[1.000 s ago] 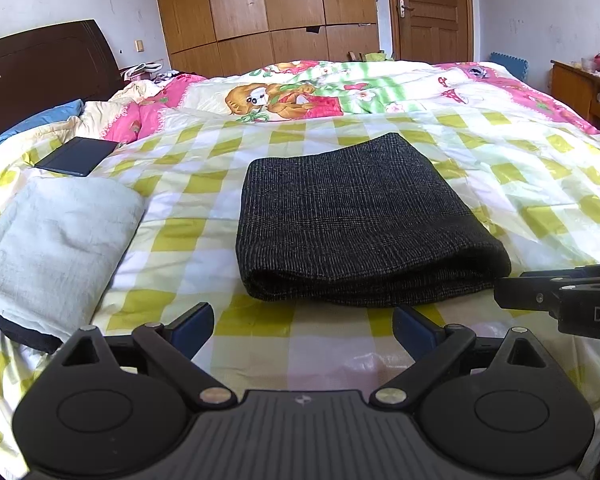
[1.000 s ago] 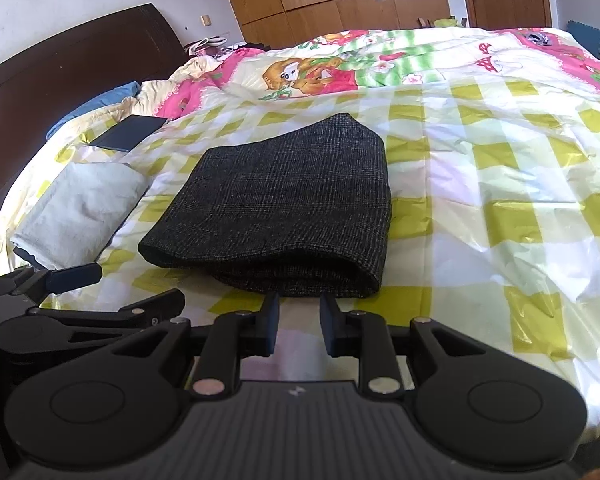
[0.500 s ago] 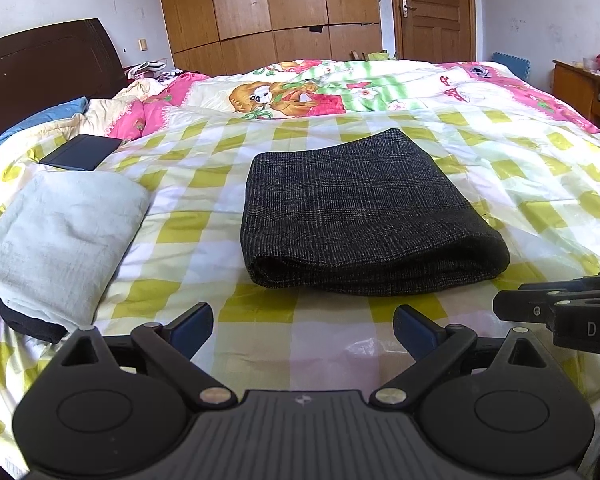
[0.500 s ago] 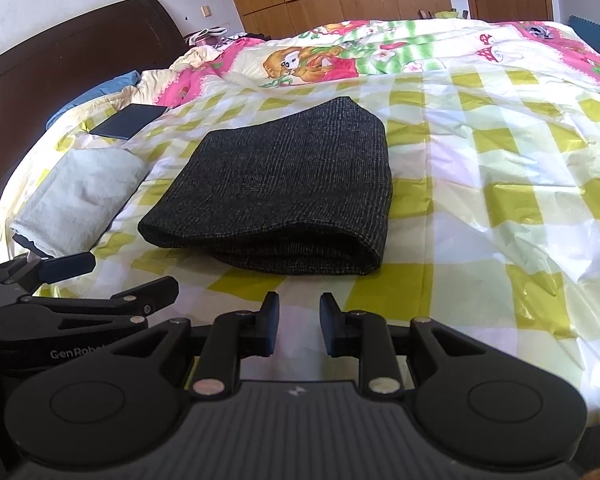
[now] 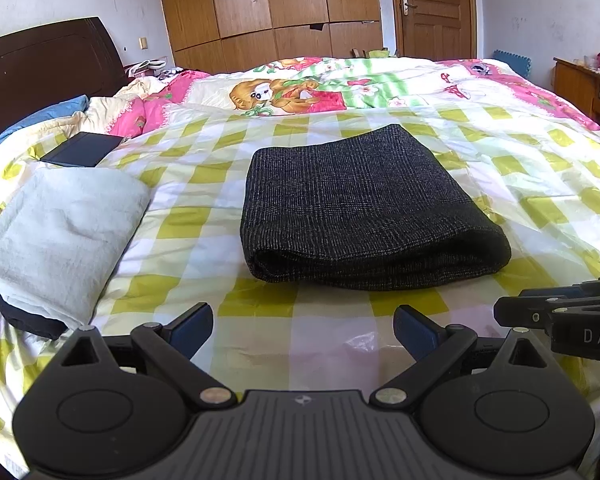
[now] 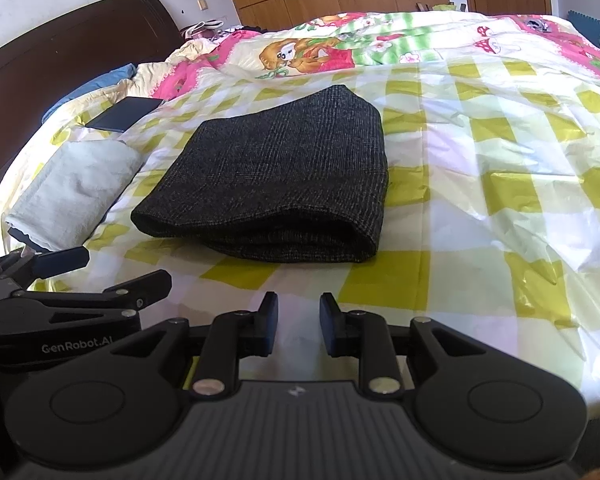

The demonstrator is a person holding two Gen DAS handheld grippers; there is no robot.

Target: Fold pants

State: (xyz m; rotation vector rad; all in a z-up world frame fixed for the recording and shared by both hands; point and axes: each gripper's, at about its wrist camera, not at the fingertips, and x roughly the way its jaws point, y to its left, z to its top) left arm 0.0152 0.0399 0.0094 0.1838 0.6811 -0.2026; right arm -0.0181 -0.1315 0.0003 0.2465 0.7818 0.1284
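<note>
Pants (image 5: pixel 360 208), folded and dark grey, are lying on the checked bedspread (image 5: pixel 204 232); near their front edge, the left gripper (image 5: pixel 303 330) is hovering wide open and the right gripper (image 6: pixel 299 322) narrowly parted, both empty.

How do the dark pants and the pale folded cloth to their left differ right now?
The dark pants are charcoal with a fine check weave; the pale cloth is plain light grey. The pants sit mid-bed ahead of both tongs; the cloth lies near the bed's left edge, atop something dark. The pants look thicker. Both are folded and untouched.
</note>
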